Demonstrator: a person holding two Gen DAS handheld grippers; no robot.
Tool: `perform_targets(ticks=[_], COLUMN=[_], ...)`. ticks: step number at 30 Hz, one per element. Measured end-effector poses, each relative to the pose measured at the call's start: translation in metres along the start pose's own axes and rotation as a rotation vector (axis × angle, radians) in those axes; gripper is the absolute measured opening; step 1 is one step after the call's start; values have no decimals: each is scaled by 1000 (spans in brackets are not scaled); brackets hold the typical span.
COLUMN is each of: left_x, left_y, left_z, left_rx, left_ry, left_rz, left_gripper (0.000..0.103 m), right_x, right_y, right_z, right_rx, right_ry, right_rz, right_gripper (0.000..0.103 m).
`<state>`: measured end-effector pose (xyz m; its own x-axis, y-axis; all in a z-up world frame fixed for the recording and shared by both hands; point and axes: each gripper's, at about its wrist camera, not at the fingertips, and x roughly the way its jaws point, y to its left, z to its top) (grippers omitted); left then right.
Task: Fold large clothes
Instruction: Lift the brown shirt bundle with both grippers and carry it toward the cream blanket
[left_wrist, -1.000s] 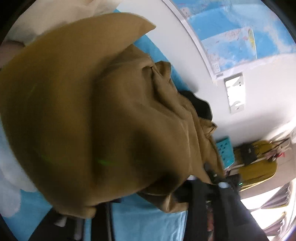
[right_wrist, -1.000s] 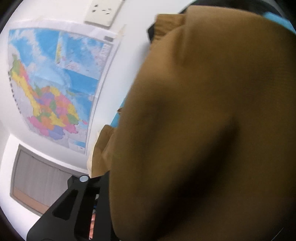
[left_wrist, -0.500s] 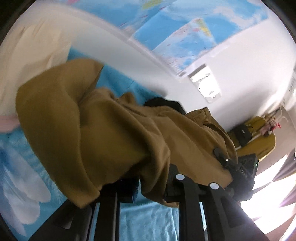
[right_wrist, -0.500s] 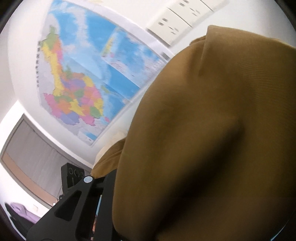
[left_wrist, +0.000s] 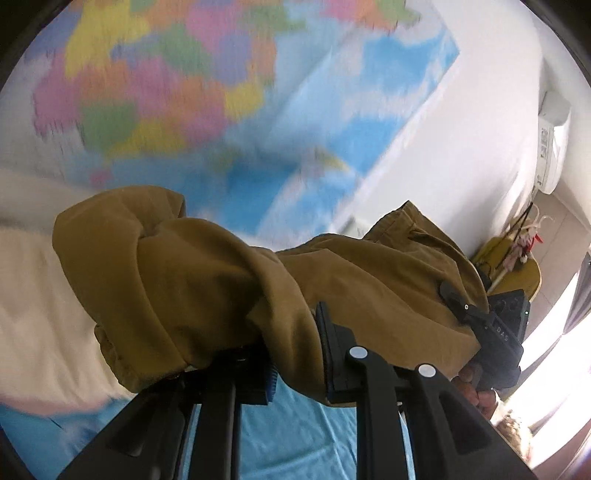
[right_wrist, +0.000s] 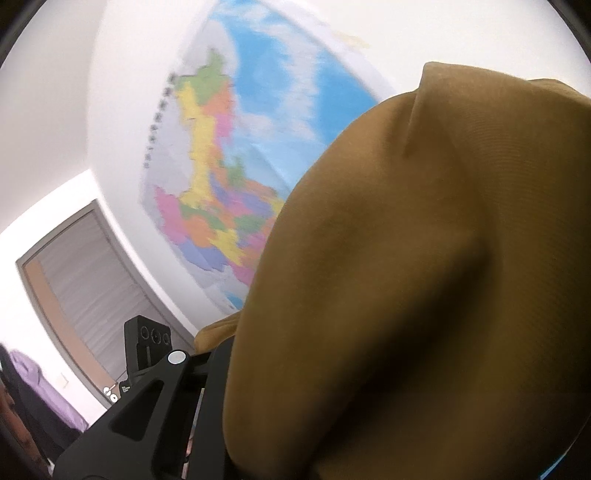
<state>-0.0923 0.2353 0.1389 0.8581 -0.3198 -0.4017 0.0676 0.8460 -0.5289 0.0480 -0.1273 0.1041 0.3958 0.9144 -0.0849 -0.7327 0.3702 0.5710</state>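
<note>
A mustard-brown garment (left_wrist: 221, 280) hangs in the air between both grippers, above the light blue bed sheet (left_wrist: 295, 435). My left gripper (left_wrist: 295, 354) is shut on a bunched edge of it; cloth drapes over both fingers. In the left wrist view the right gripper (left_wrist: 491, 332) grips the garment's other end at the right. In the right wrist view the garment (right_wrist: 406, 277) fills the right side and covers the right gripper's jaws; only its left finger (right_wrist: 173, 398) shows. The garment's lower part is hidden.
A coloured wall map (left_wrist: 207, 92) (right_wrist: 229, 166) hangs on the white wall ahead. A cream pillow (left_wrist: 33, 302) lies at the left. A yellow chair (left_wrist: 517, 269) and an air conditioner (left_wrist: 552, 147) are at the right. A window with a grey blind (right_wrist: 85, 288) shows in the right wrist view.
Both grippers have risen and tilted upward with the garment. The bed has dropped out of most of the view and the wall map now fills the background.
</note>
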Motion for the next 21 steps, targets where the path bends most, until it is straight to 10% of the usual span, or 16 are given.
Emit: perform_targets(ticks=[11, 21], left_x=[-104, -173], left_y=[80, 194], left_z=[84, 115], left_rx=[32, 47], left_ry=[-248, -416], left_rz=[229, 424], left_gripper=[18, 17], right_x=[151, 300], right_y=[56, 97], right_z=[16, -39], right_rx=[-35, -52], right_ry=[46, 133], right_rz=[236, 422], right_gripper=[14, 14])
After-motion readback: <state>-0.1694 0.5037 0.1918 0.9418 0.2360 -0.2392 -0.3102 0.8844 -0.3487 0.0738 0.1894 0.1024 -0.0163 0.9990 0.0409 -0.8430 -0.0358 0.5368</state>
